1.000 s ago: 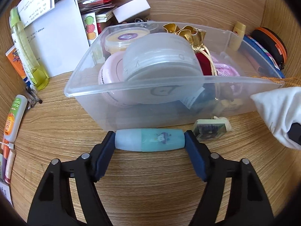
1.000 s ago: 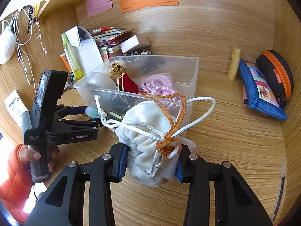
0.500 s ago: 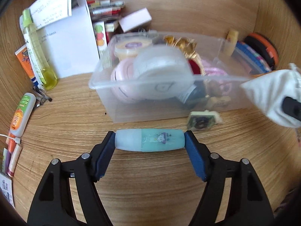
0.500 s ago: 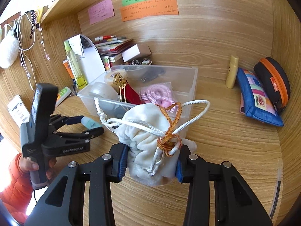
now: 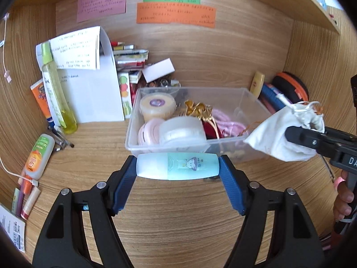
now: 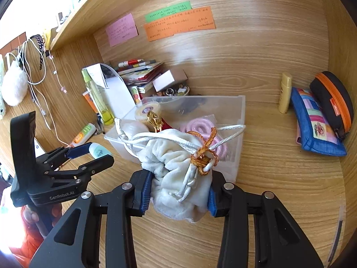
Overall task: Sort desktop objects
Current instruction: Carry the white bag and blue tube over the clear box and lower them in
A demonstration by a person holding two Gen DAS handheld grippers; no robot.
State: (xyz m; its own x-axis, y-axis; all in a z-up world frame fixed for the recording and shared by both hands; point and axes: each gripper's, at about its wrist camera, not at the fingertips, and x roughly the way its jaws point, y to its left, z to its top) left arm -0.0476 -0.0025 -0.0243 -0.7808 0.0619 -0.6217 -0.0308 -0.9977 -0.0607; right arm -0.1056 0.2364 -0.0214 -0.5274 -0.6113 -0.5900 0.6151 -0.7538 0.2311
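Note:
My left gripper is shut on a small teal and white bottle, held crosswise above the desk just in front of the clear plastic bin. It also shows in the right wrist view. My right gripper is shut on a white drawstring pouch with white and orange cords, held above the desk at the bin's front right corner. The pouch shows at the right of the left wrist view. The bin holds round jars, a gold pouch and pink cord.
Left of the bin stand a tall yellow-green bottle, folded papers, an orange tube and pens. Books and a white box lie behind. A cream bottle, a blue pouch and a black-orange case stand at the right.
Both grippers have risen and drawn back from the bin while holding their objects. The bin now looks smaller and lower in both views.

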